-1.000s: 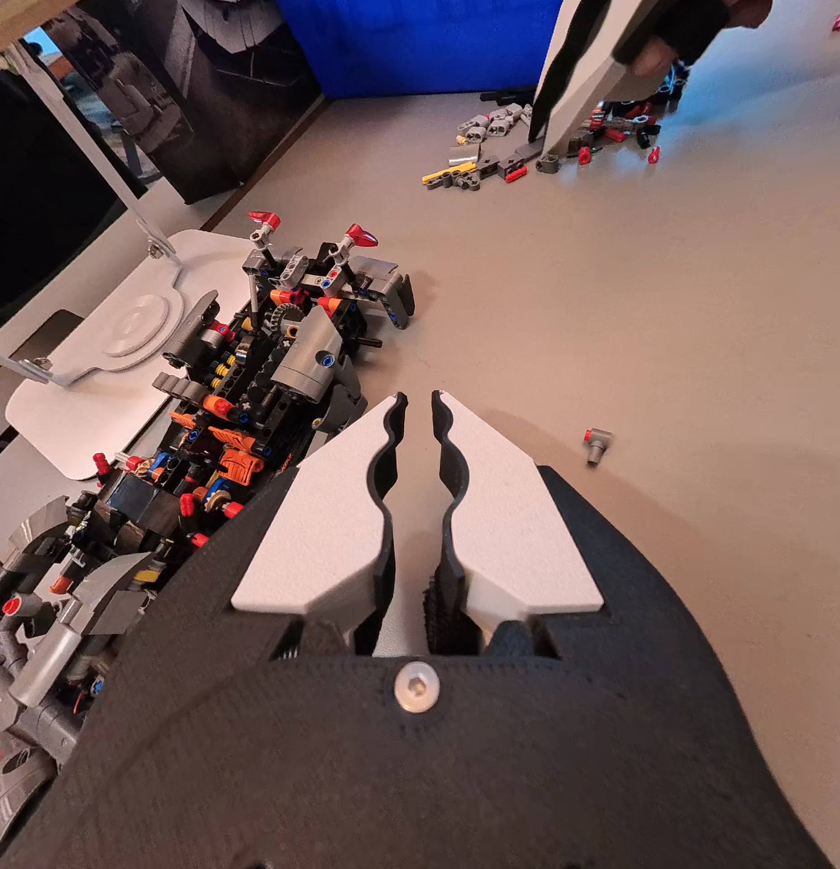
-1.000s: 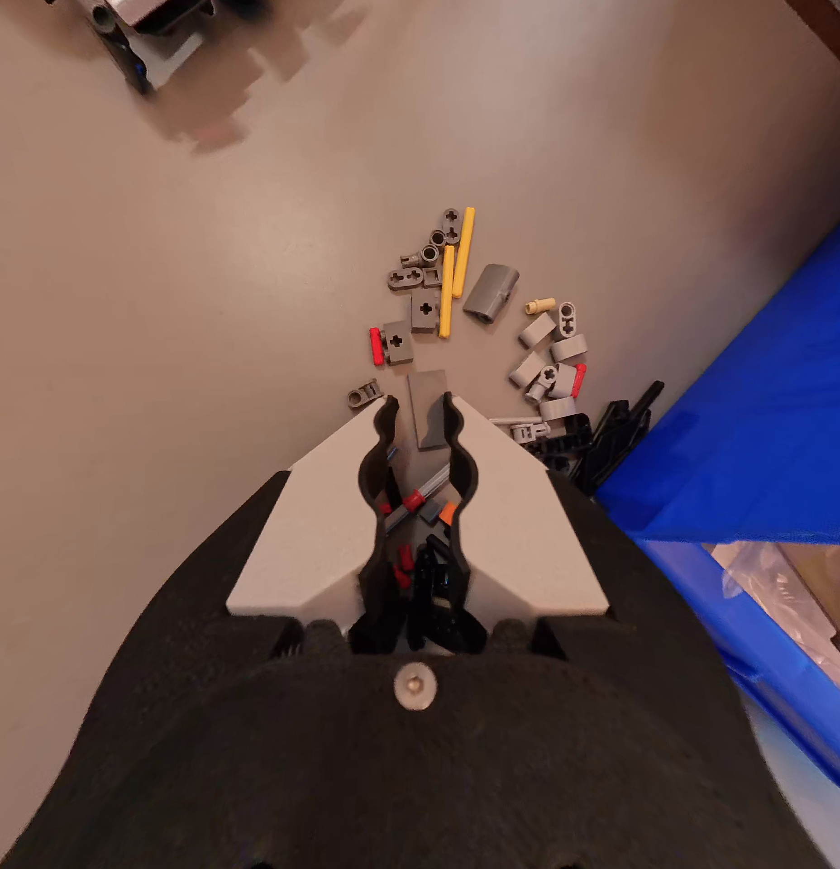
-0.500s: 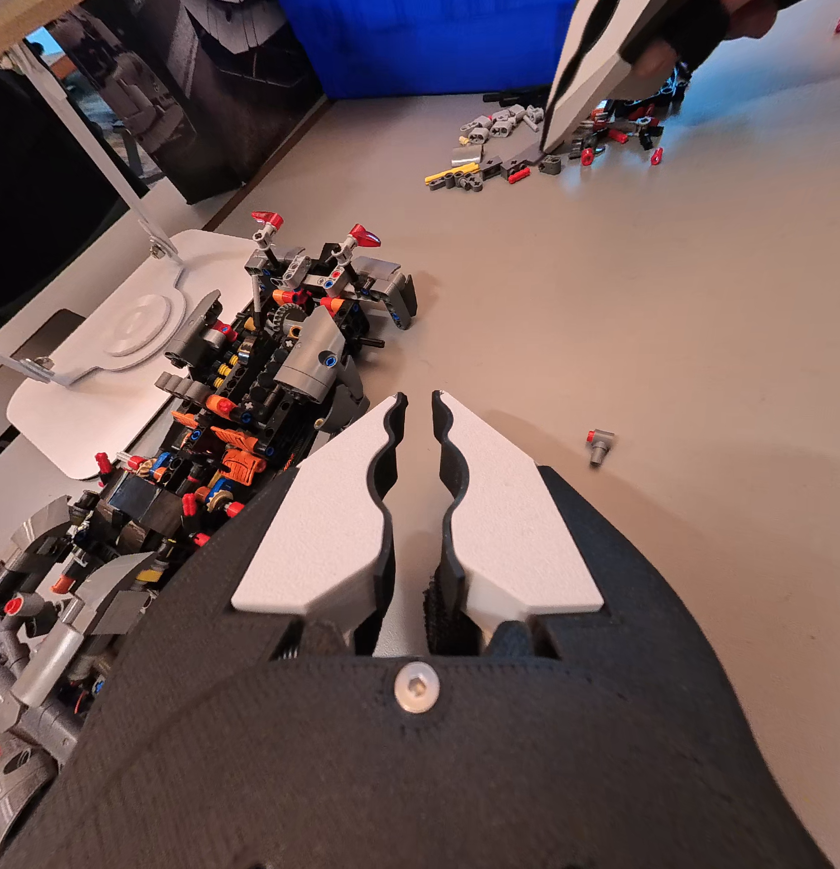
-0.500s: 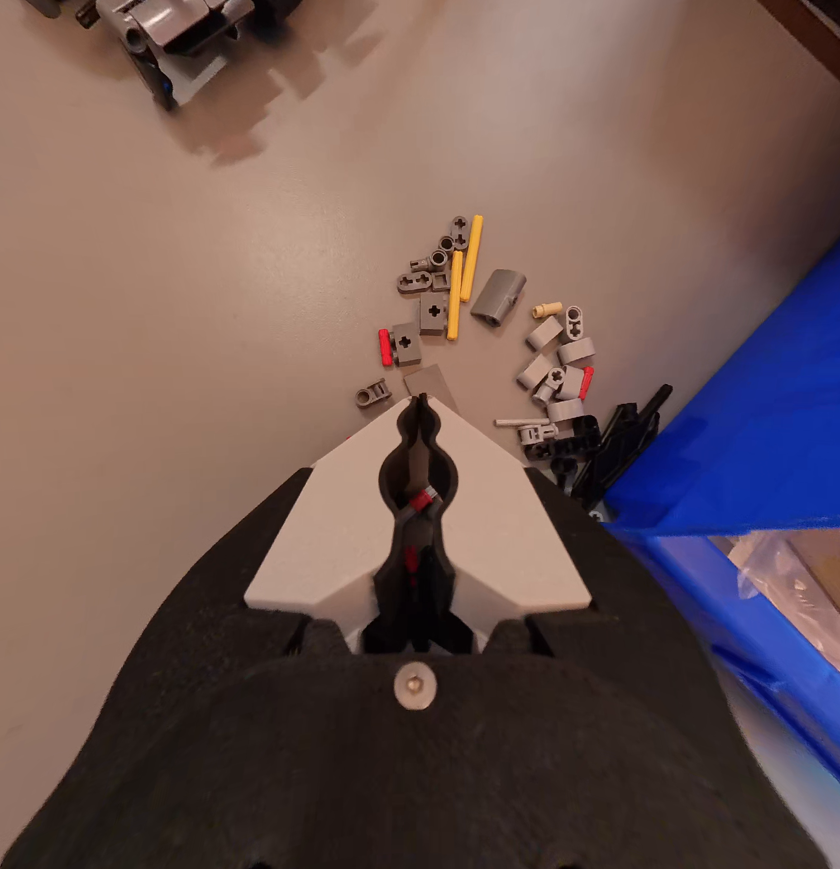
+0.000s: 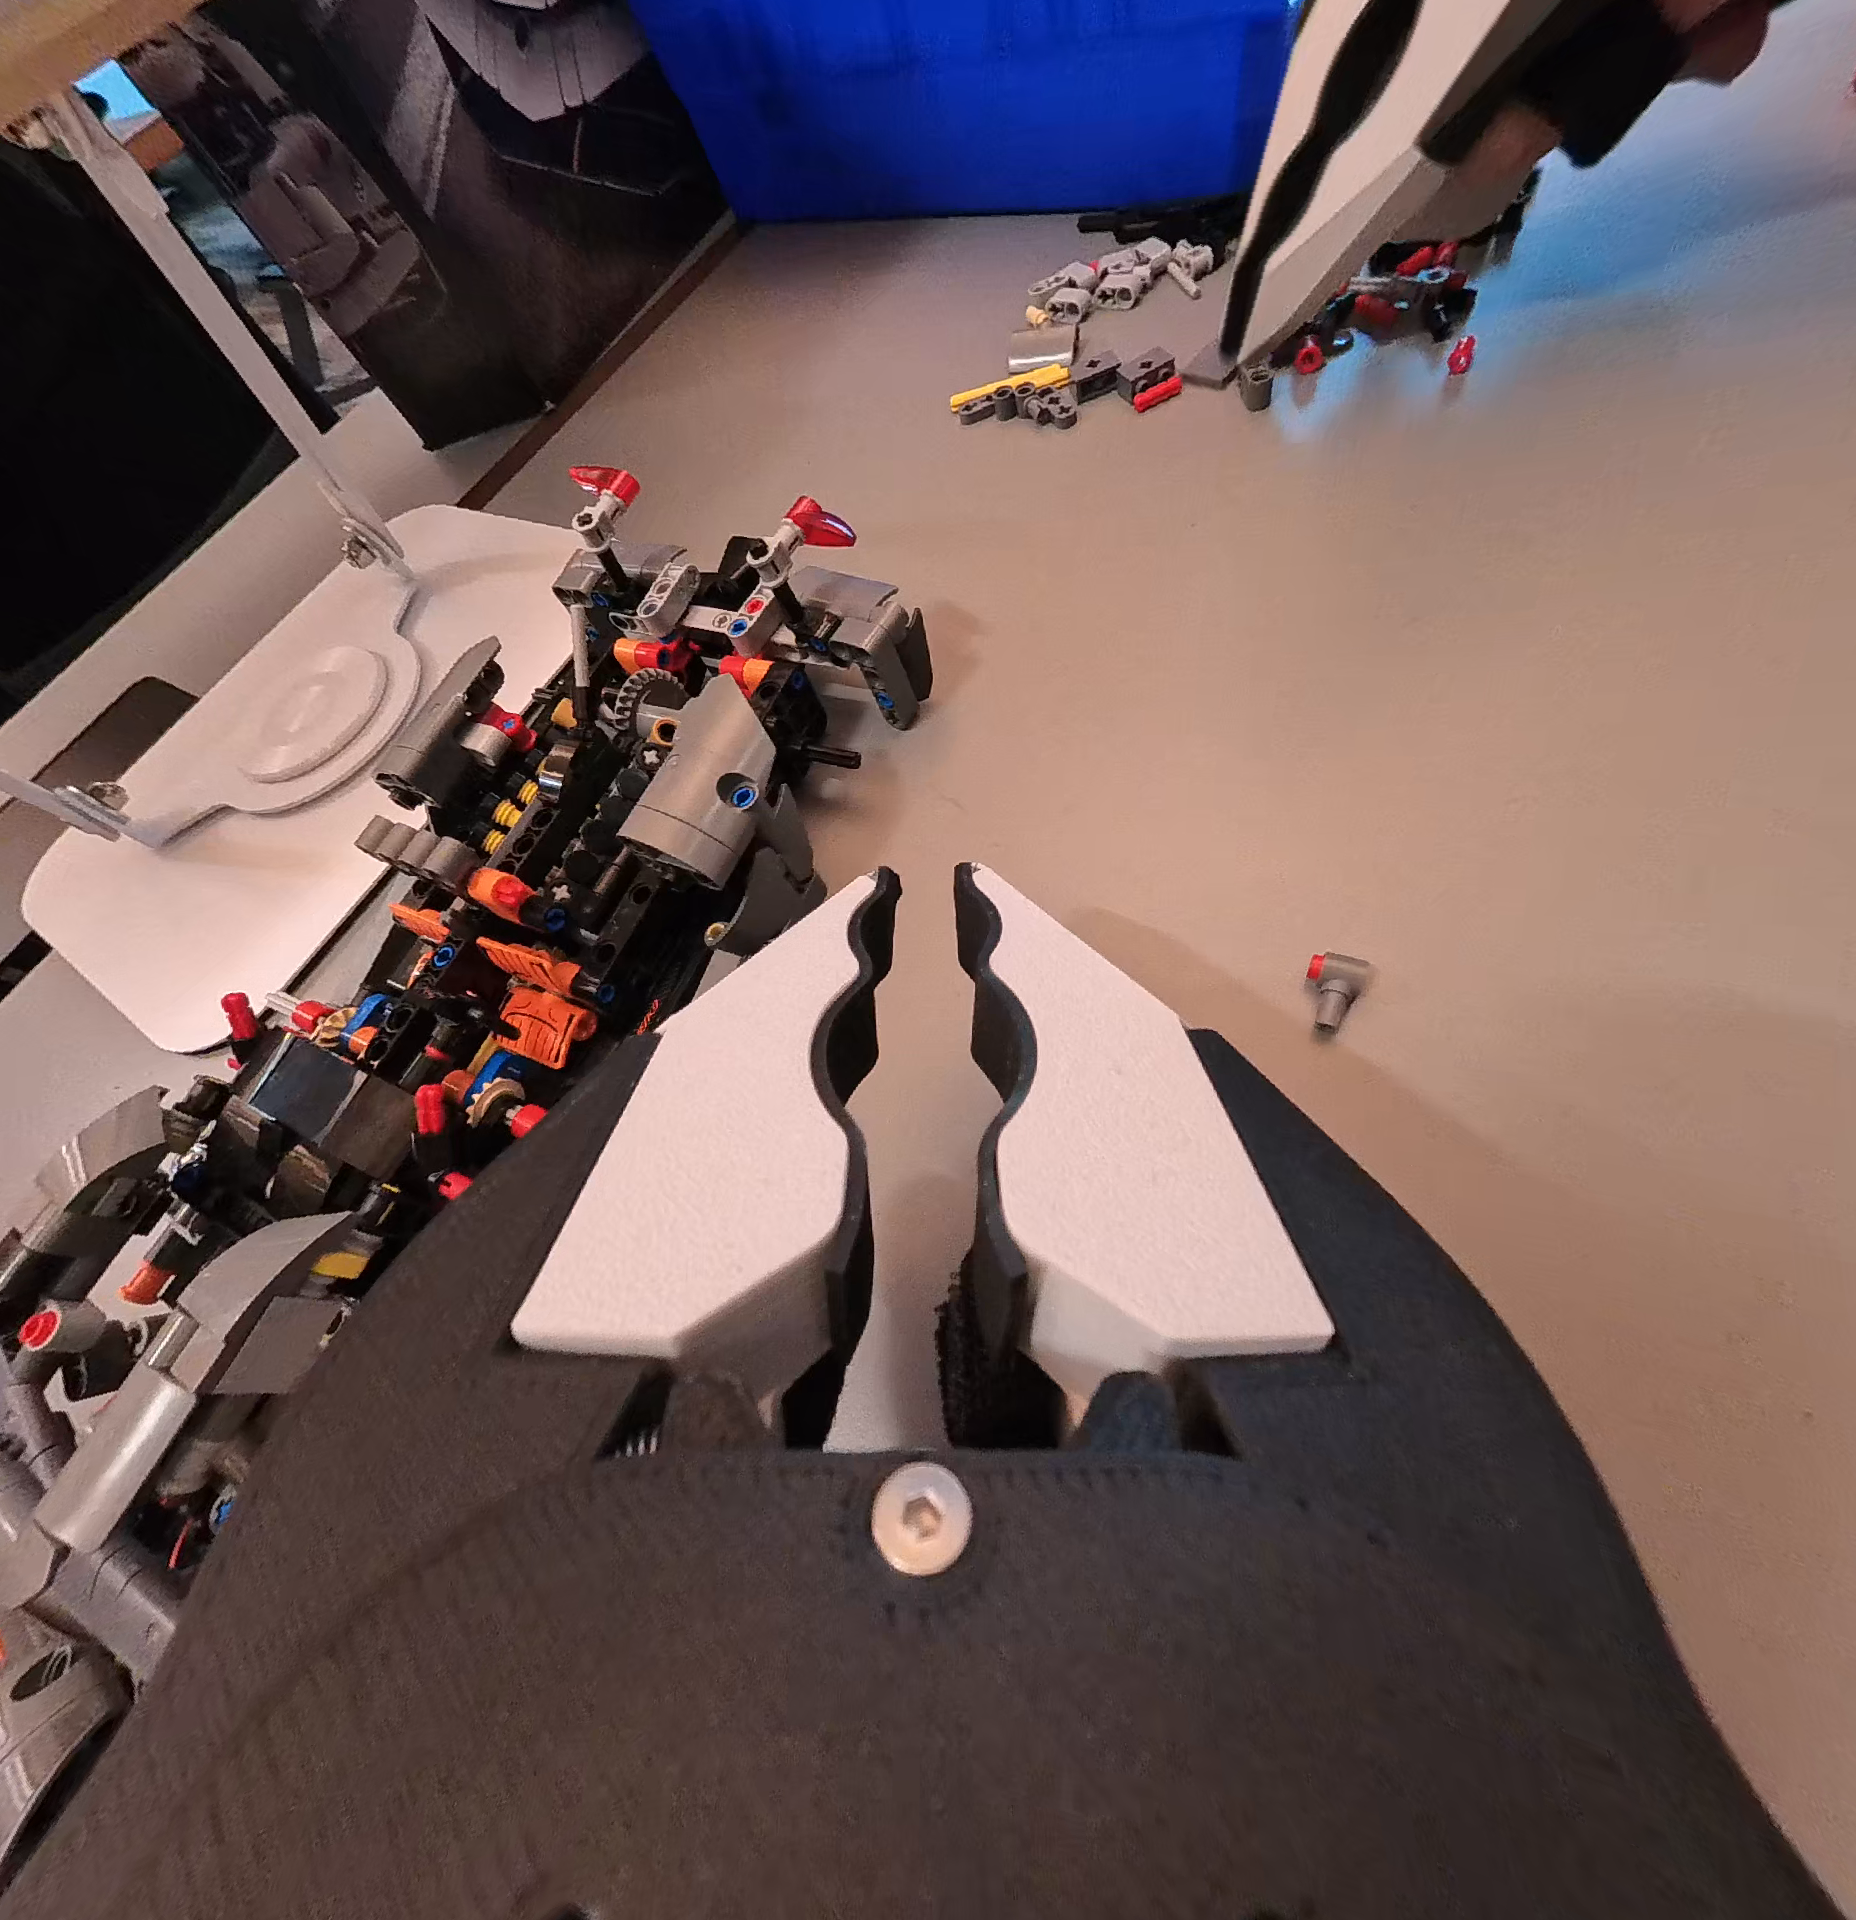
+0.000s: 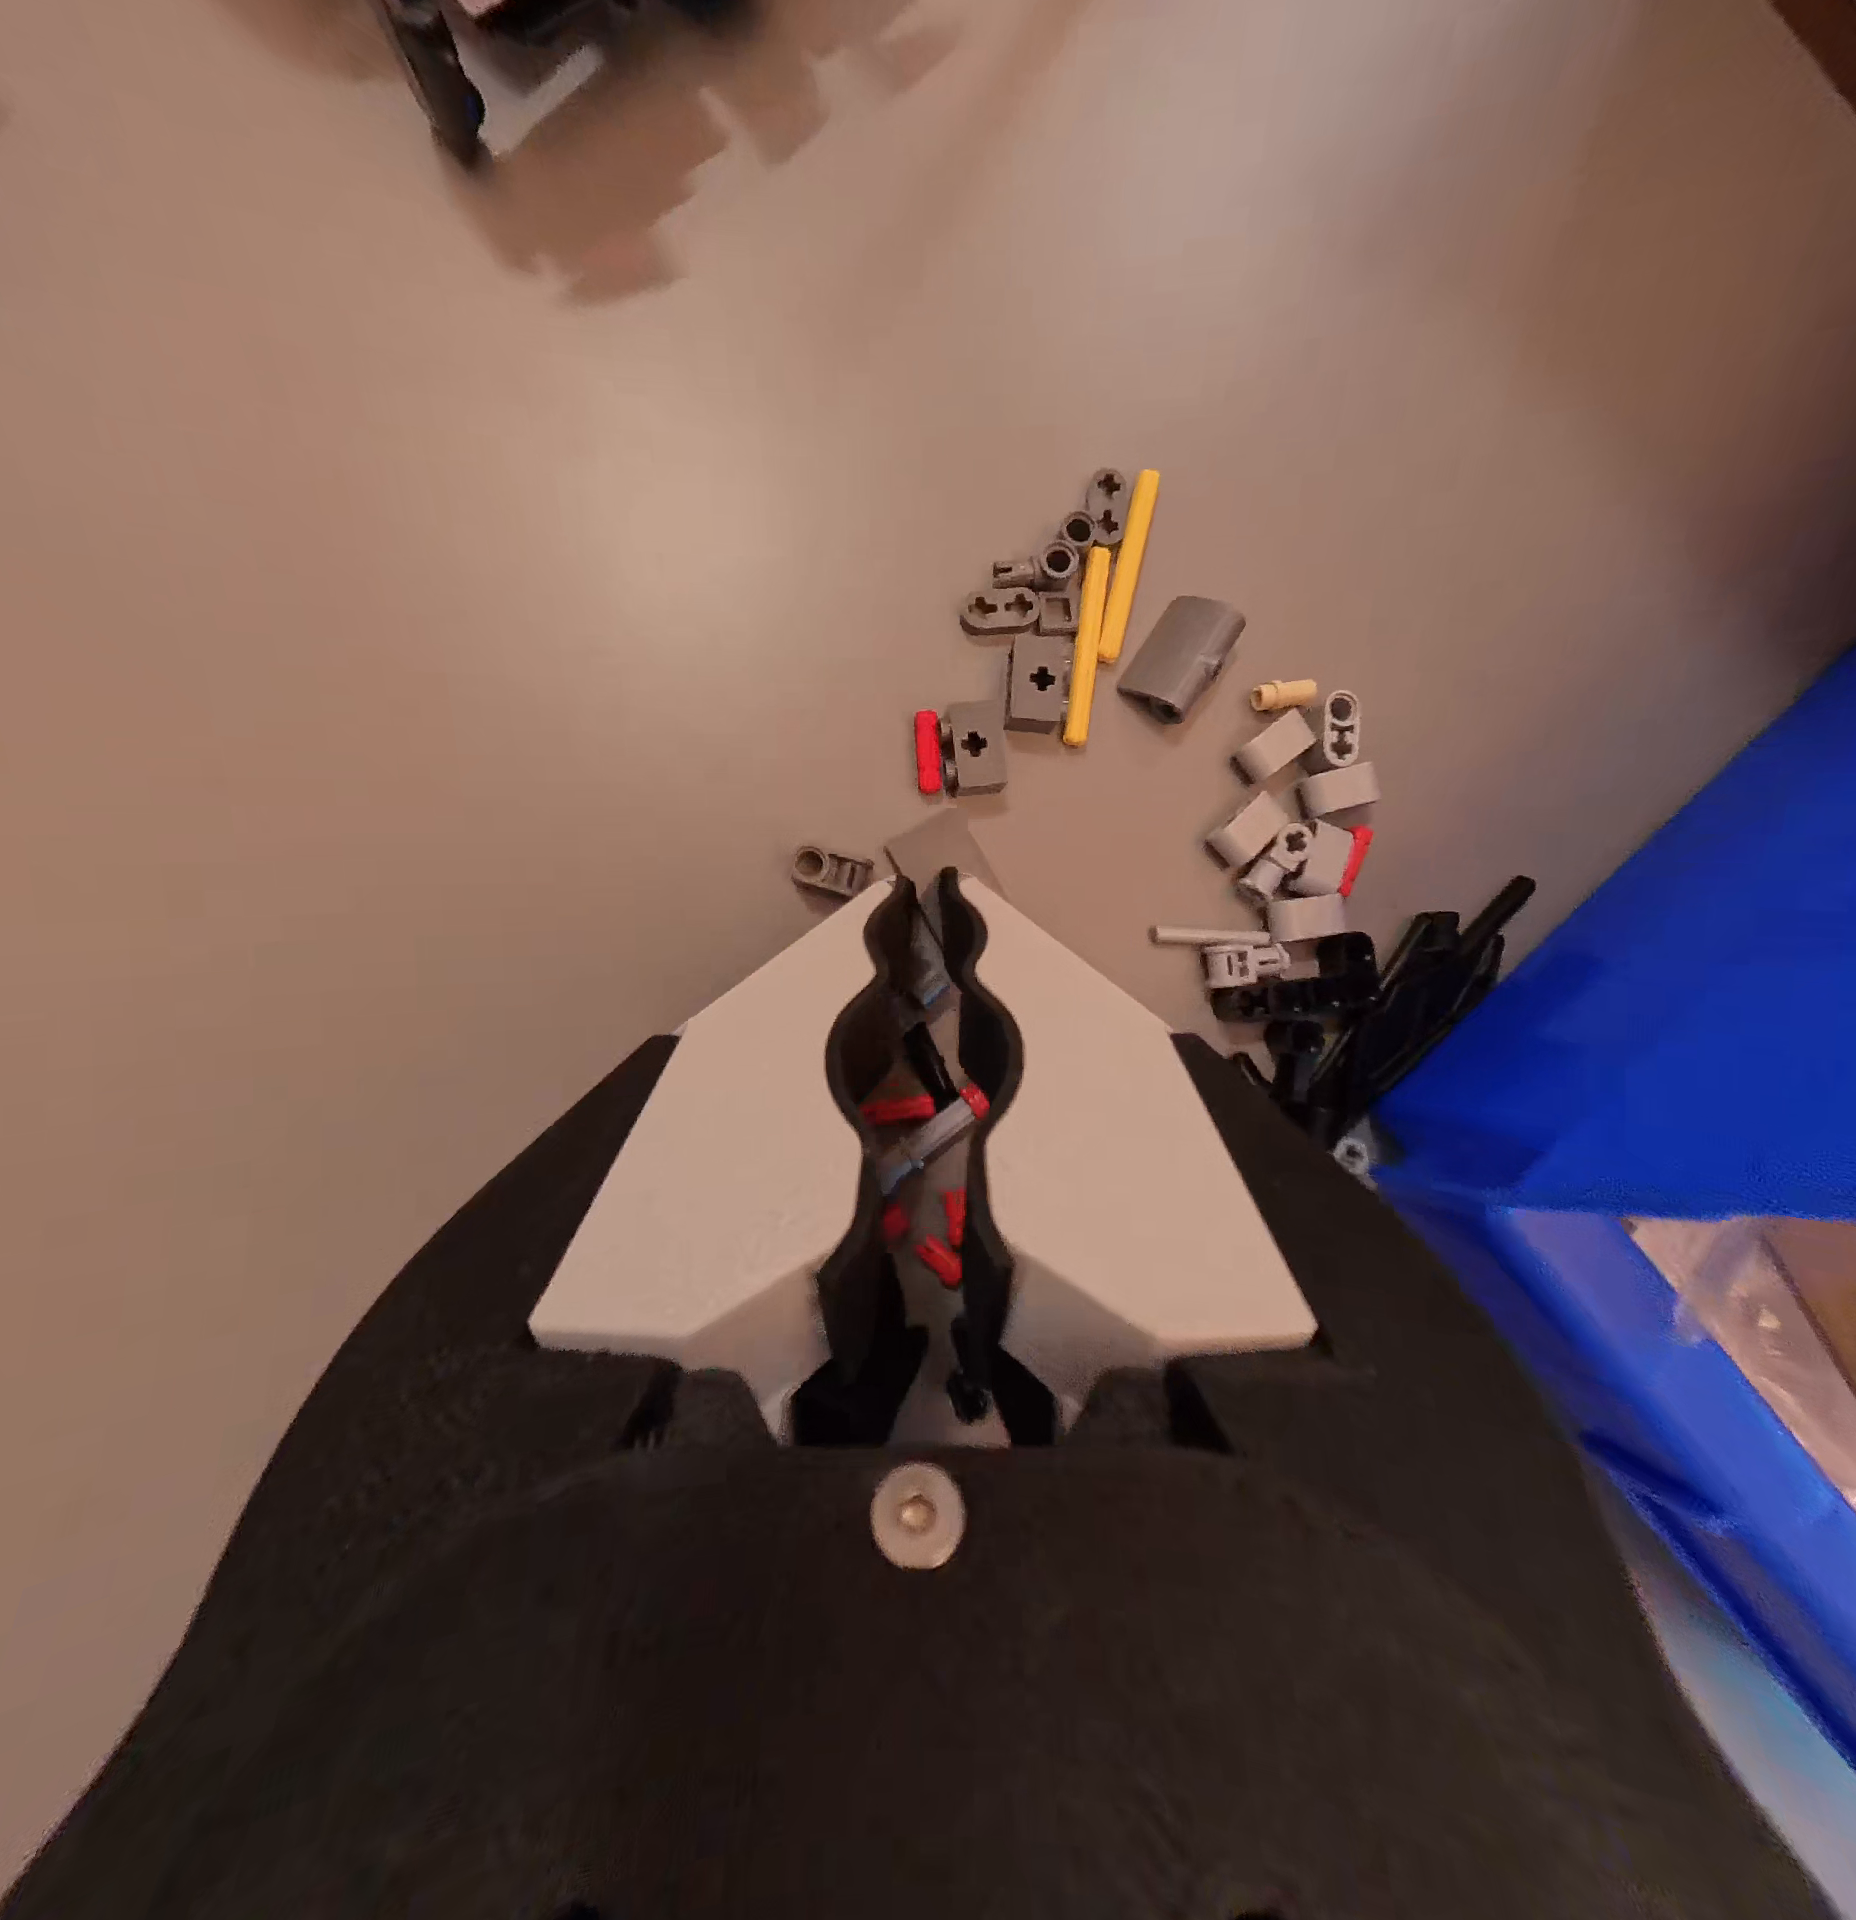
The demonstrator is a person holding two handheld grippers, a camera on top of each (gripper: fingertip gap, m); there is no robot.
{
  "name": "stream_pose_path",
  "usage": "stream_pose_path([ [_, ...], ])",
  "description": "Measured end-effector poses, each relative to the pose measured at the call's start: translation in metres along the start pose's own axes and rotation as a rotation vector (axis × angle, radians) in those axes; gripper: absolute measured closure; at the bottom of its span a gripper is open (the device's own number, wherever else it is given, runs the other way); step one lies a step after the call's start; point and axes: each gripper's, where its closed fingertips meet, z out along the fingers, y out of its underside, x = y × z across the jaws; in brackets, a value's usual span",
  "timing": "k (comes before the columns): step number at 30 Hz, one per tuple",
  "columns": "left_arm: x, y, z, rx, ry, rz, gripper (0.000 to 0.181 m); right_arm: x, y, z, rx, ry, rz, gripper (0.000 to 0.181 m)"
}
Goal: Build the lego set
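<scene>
A flat grey tile [image 6: 929,844] is pinched at the tips of the right hand-held gripper [image 6: 922,883] among loose parts on the desk [image 6: 488,623], and should be lifted squarely, while the left hand-held gripper [image 5: 926,875] is held narrowly parted and empty beside the model [image 5: 612,810].
</scene>
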Motion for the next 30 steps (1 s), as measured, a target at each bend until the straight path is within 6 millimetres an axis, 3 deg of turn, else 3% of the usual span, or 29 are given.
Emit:
stream_pose_path([
  [13,0.005,0.001,0.001,-0.012,0.013,0.023,0.171,-0.032,-0.026,0.015,-0.039,-0.100,-0.115,0.180],
  [30,0.002,-0.003,-0.002,-0.003,-0.016,0.043,0.171,-0.166,-0.068,0.025,0.034,-0.360,-0.334,0.181],
])
